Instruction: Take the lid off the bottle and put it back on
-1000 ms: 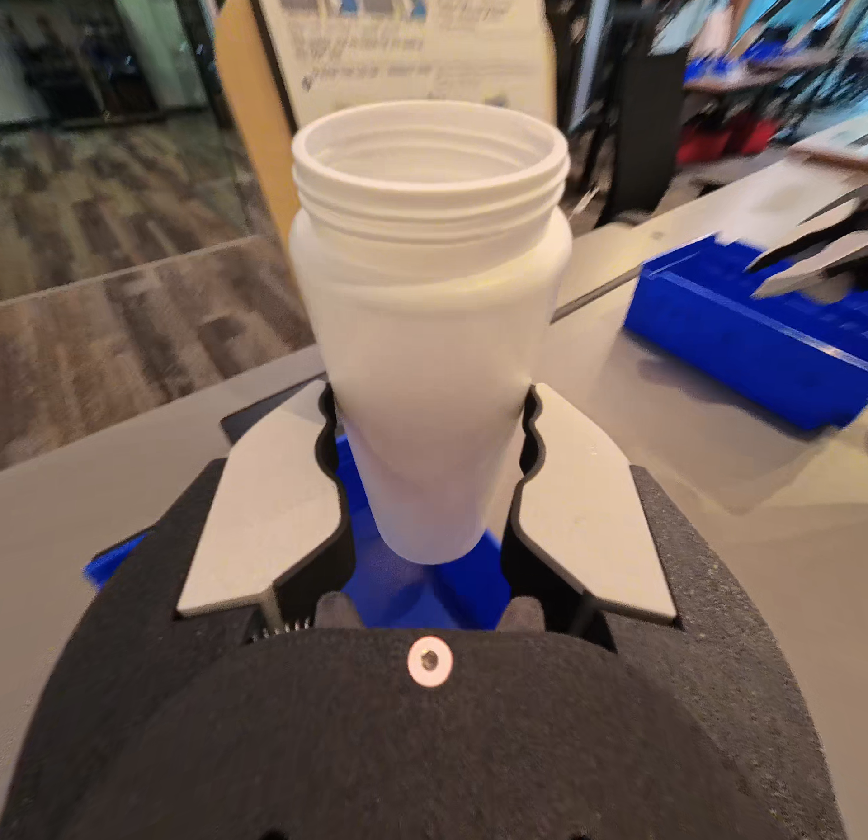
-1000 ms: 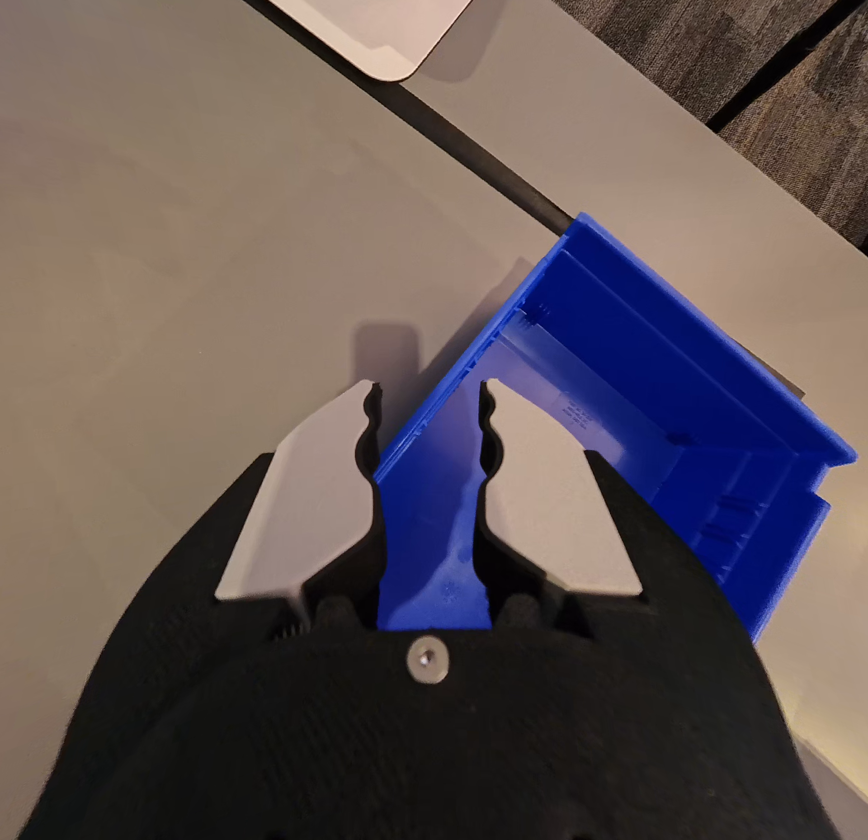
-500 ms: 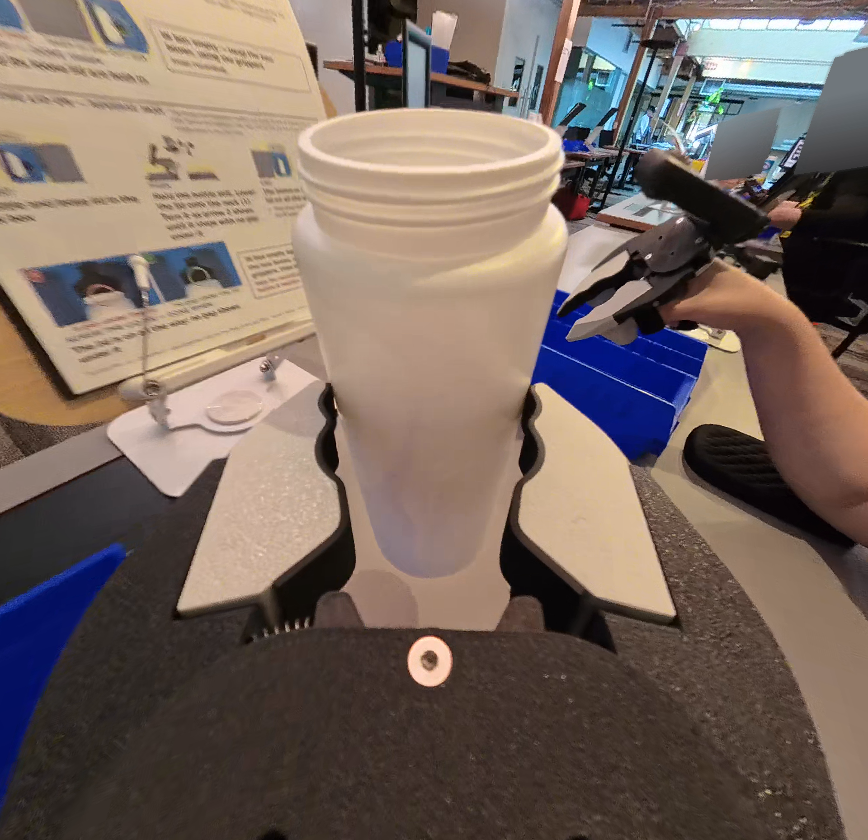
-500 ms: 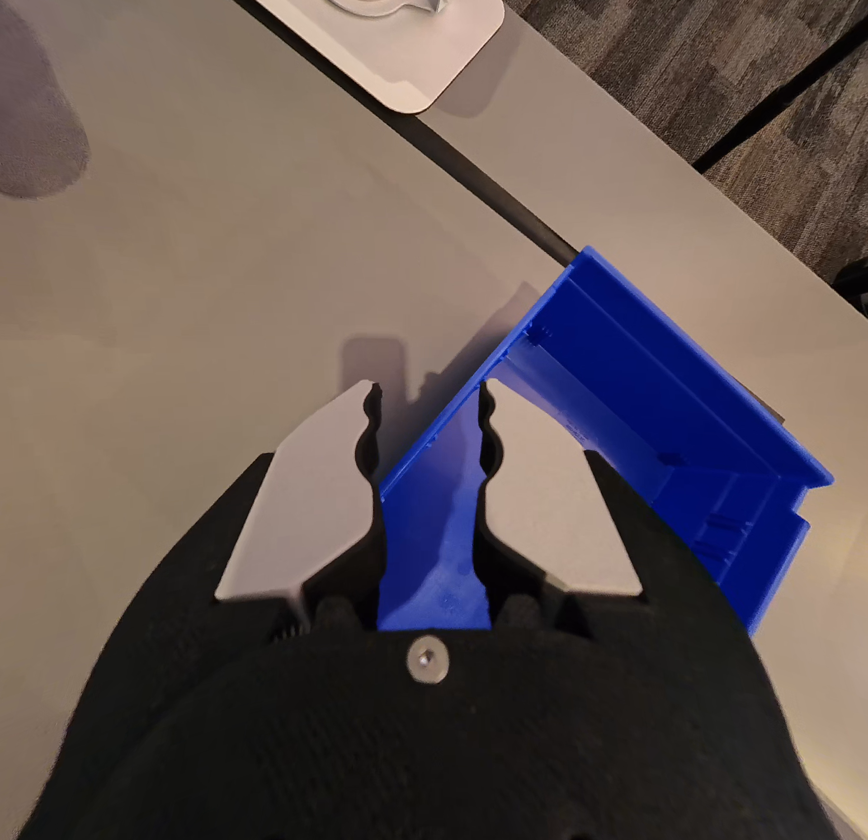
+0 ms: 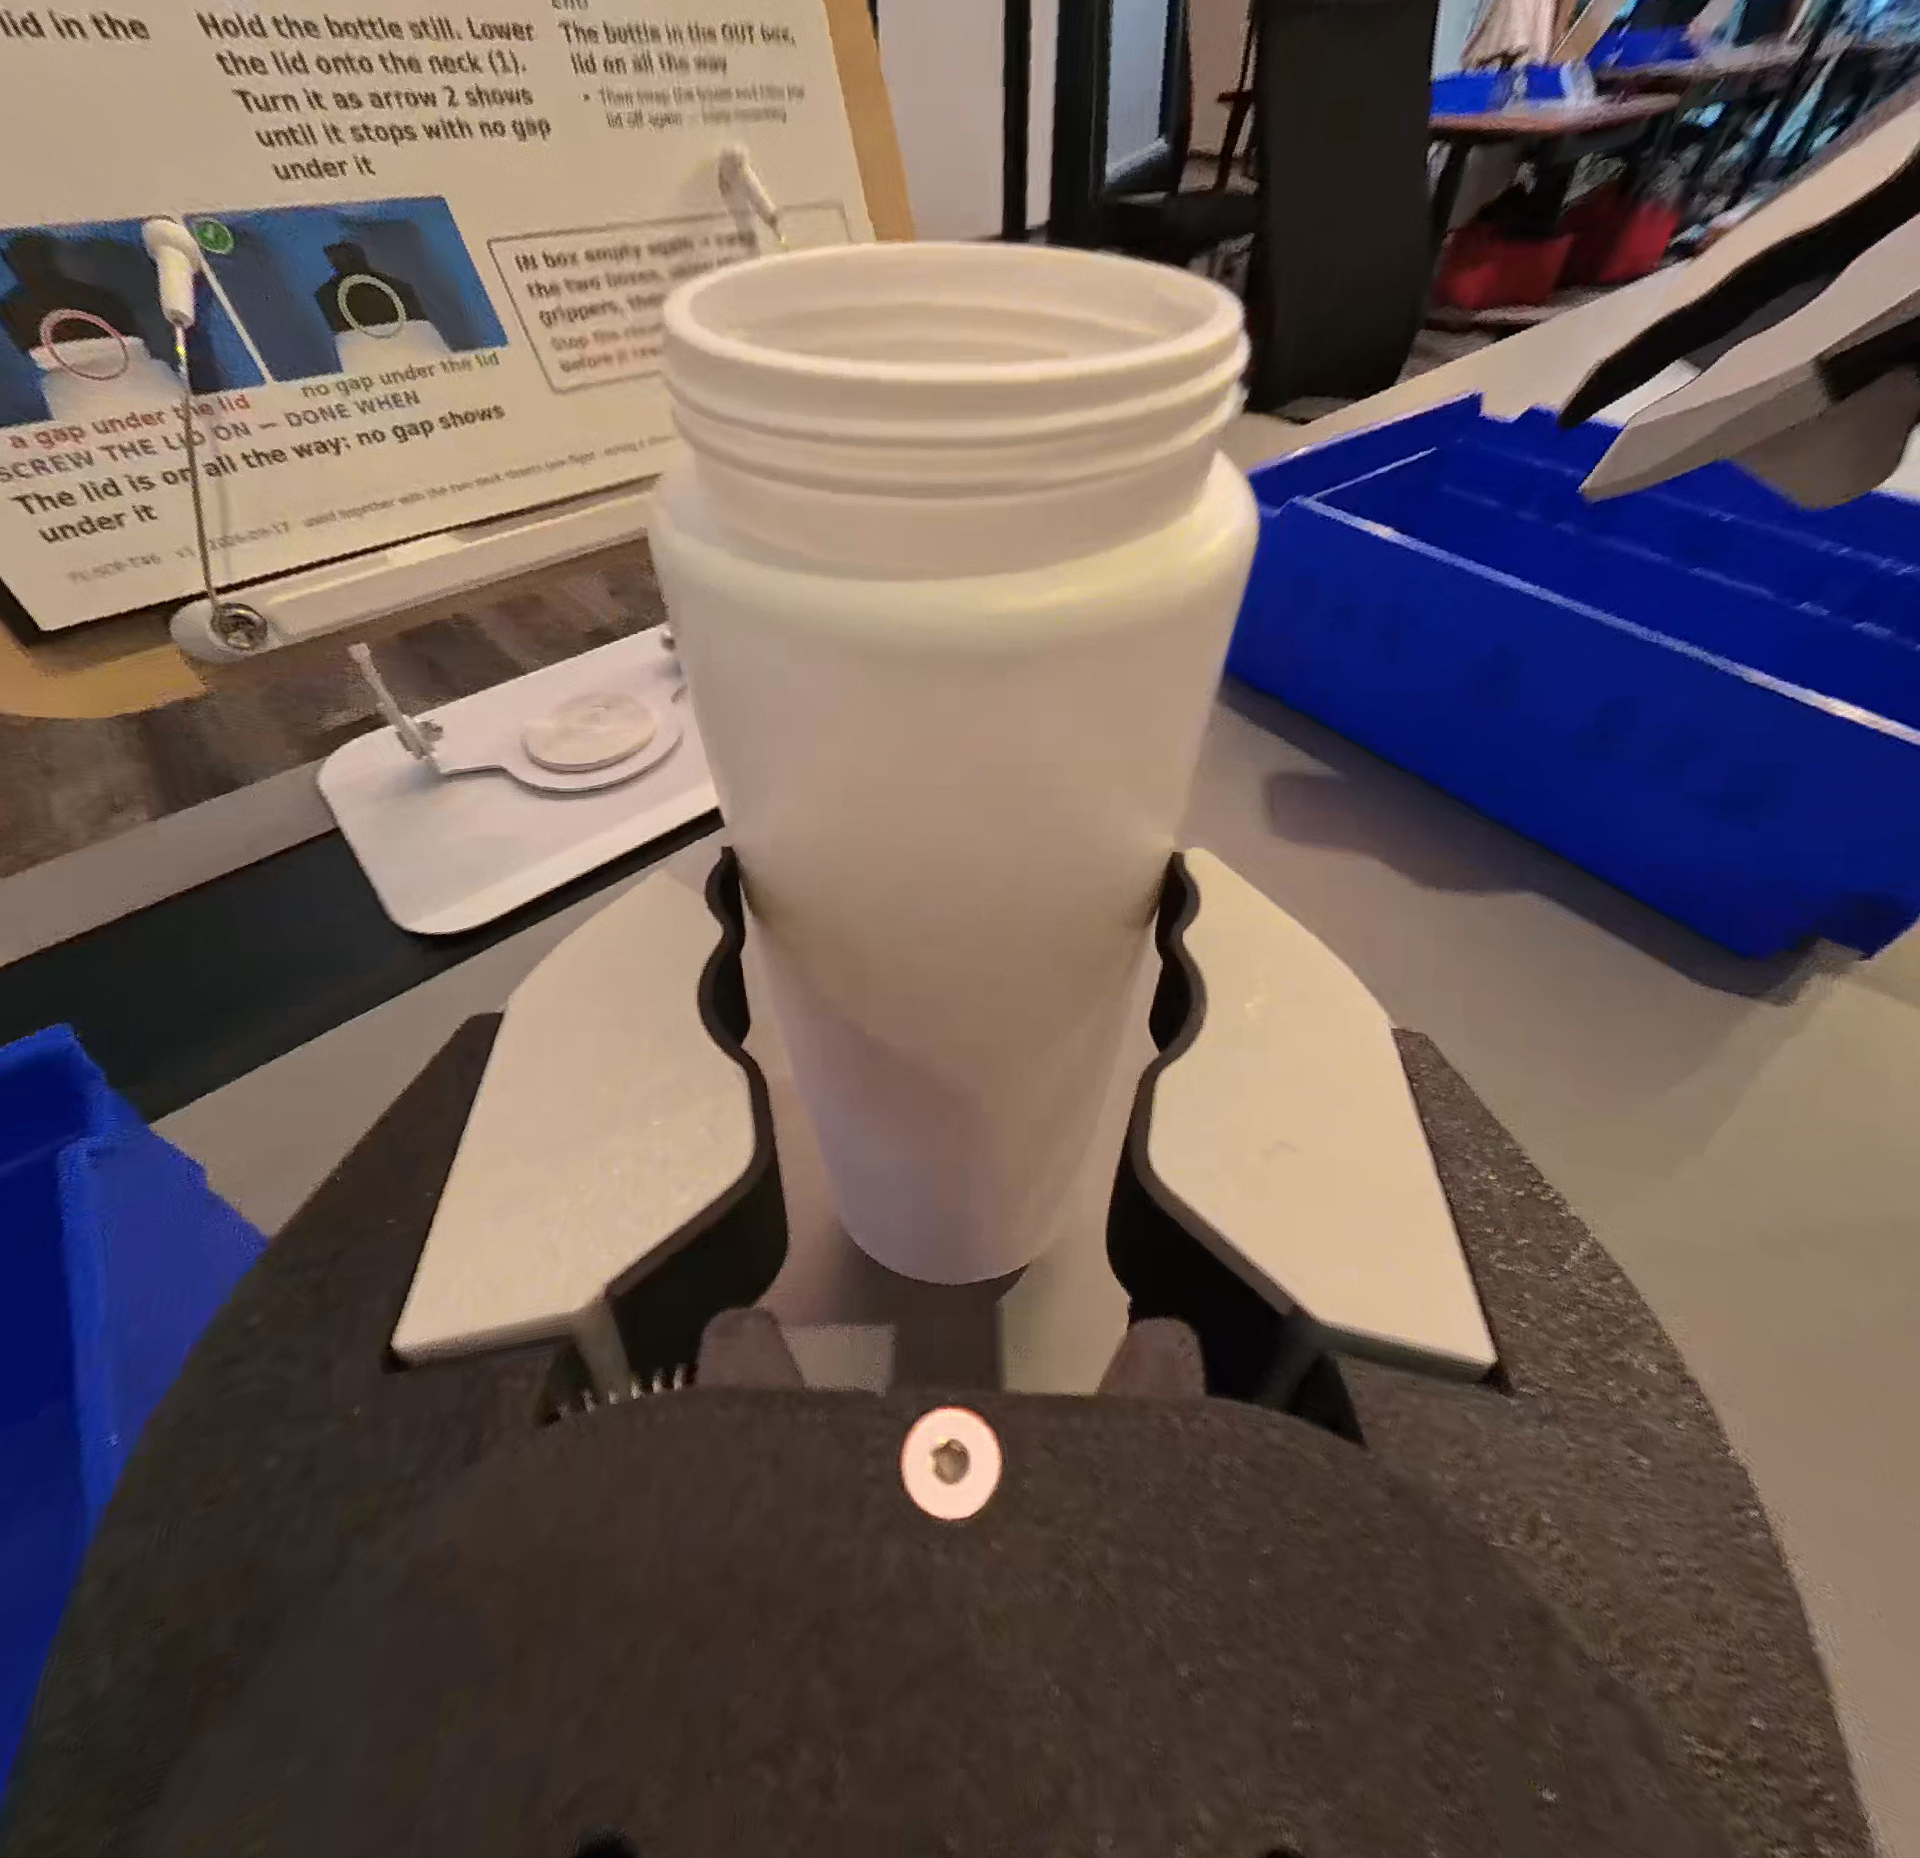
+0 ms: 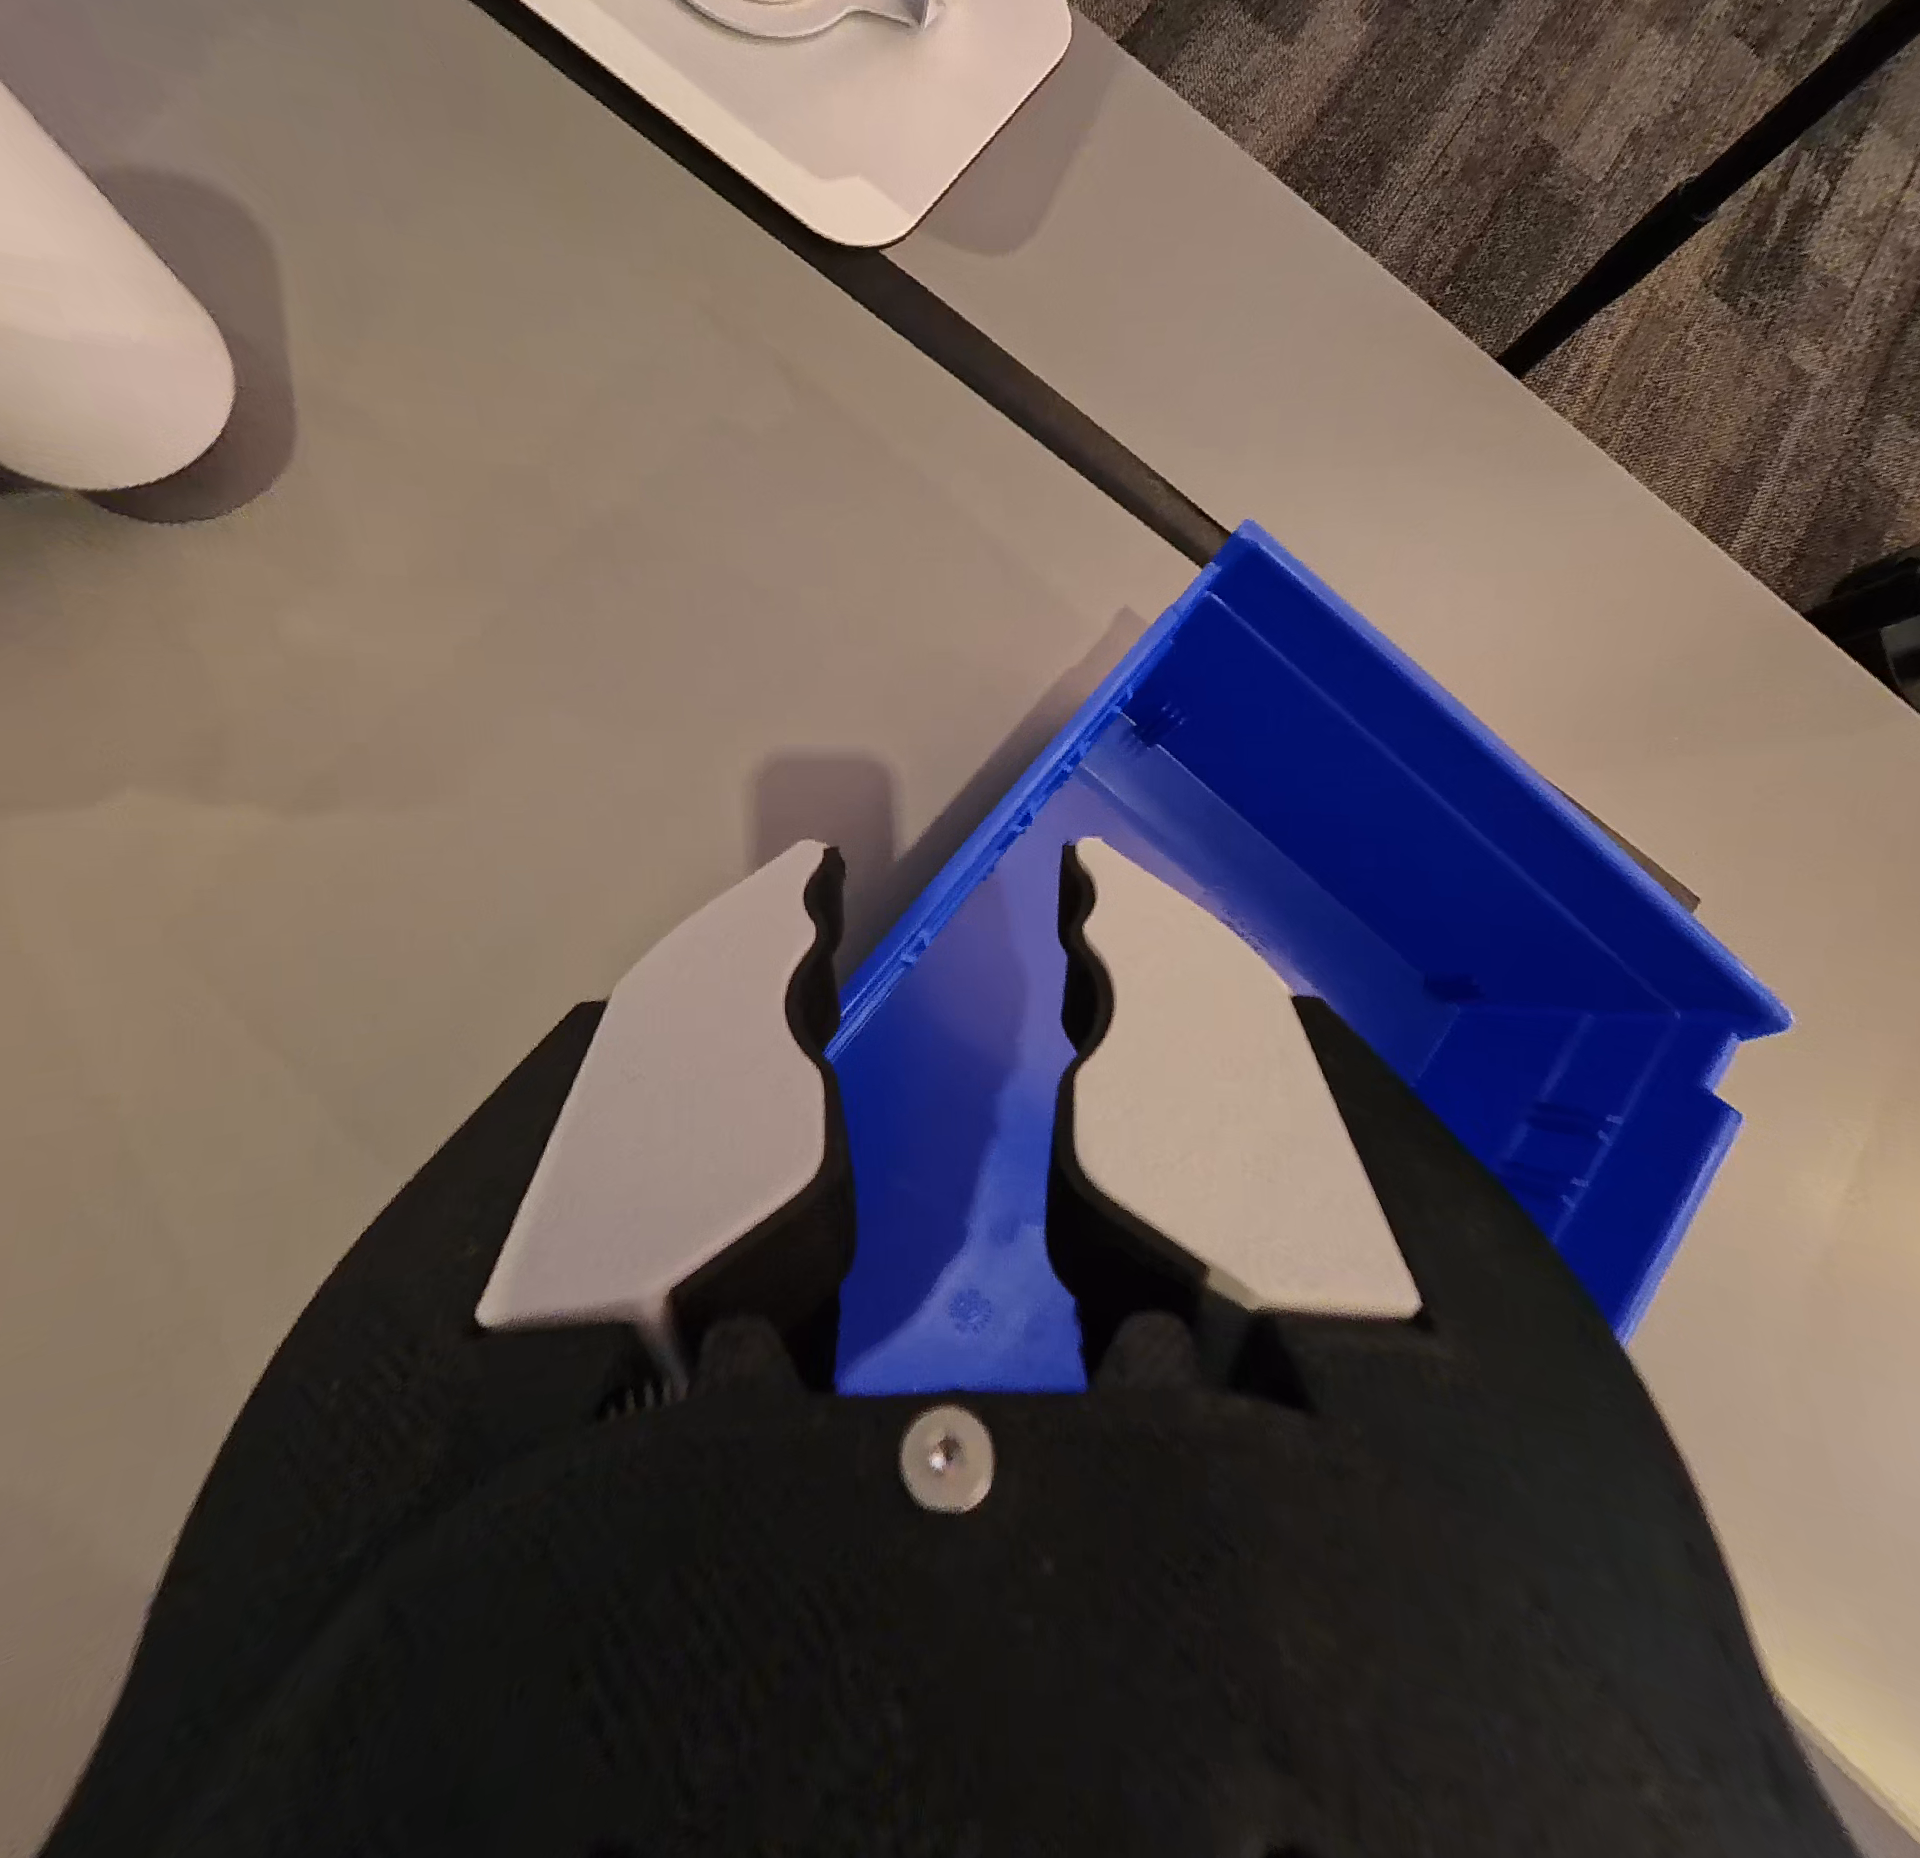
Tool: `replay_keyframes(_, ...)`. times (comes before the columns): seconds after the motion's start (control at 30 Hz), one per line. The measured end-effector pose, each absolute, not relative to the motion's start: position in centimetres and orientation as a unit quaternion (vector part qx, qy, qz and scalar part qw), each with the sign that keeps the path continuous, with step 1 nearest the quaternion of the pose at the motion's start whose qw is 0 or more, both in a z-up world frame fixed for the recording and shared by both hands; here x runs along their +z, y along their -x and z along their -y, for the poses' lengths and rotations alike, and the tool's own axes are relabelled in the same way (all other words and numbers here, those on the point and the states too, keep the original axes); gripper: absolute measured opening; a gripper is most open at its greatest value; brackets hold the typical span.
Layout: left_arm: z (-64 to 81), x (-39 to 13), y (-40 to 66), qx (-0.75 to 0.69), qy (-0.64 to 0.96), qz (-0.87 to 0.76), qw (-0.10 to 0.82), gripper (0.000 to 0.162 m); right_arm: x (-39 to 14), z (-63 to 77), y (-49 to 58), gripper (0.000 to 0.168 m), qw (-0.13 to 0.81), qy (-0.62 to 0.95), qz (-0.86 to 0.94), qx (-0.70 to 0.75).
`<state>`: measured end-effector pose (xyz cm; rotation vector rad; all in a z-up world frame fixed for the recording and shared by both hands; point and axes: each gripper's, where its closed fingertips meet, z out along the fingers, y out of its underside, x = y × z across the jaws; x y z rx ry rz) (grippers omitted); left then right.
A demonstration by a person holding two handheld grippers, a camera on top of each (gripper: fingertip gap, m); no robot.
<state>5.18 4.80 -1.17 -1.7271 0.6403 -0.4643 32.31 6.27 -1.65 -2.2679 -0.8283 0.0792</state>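
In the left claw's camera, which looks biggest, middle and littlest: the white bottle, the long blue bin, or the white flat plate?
1. White bottle, though it is nearest the camera, which inflates it.
2. Long blue bin.
3. White flat plate.

One white bottle point(image 5: 951, 769), two blue bins point(image 5: 1579, 645) point(image 5: 73, 1237), two claws point(image 5: 951, 977) point(image 6: 951, 863), one instruction board point(image 5: 395, 229).

Bottle point(image 6: 94, 333) cropped at frame edge

Left wrist view looking level and forward, close behind the bottle point(image 5: 951, 769), right wrist view facing steeply down at the worktop point(image 6: 520, 613), both showing the blue bin point(image 6: 1455, 873).
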Motion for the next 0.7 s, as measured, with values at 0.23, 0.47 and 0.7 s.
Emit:
replay_keyframes(0.23,-5.8,-3.0,-4.7,-0.178,0.745,-0.262,0.587,0.077,-1.7,-6.2,-32.4,0.042,0.354,0.878,0.322,0.029)
replay_keyframes(0.47,-6.0,-3.7,-5.0,-0.186,0.744,-0.259,0.587,0.077,-2.0,-6.2,-32.5,0.042,0.345,0.881,0.324,0.025)
replay_keyframes(0.7,-5.6,-2.8,-5.0,-0.185,0.722,-0.24,0.622,0.097,-2.4,-6.2,-32.5,0.042,0.338,0.882,0.327,0.021)
